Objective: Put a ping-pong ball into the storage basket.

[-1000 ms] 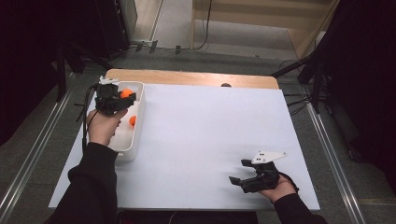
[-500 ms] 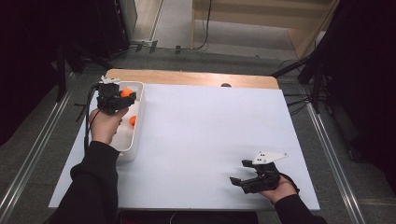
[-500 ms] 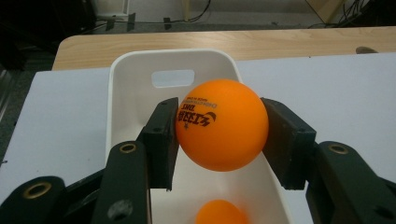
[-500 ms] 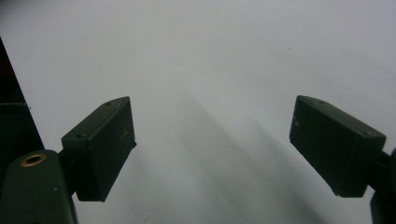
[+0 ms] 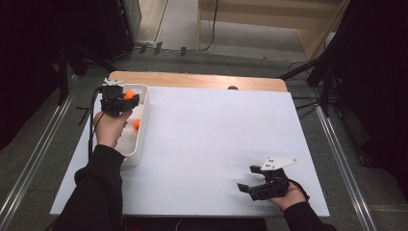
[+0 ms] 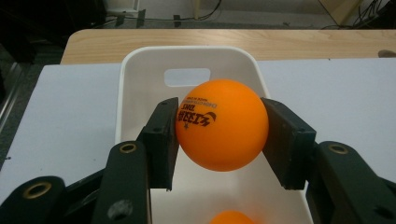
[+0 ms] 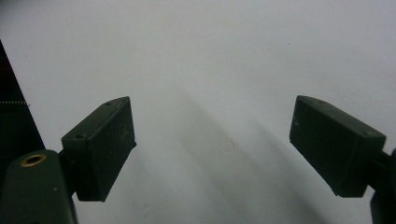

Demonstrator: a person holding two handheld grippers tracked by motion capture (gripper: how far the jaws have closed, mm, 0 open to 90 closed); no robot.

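Left gripper (image 6: 219, 135) clamping orange ball (image 6: 222, 123), over bin (image 6: 140, 65)

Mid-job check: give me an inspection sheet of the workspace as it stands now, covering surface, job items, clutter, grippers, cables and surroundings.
Surface: white sheet over a wooden table.
Job's things: white bin at left edge; one orange ball held over it, another ball inside.
Clutter: nothing seen.
Grippers: left gripper shut on the printed ball; right gripper open, over bare sheet.
Cables: black cable trails from the left gripper.
Surroundings: grey floor, dark stands.
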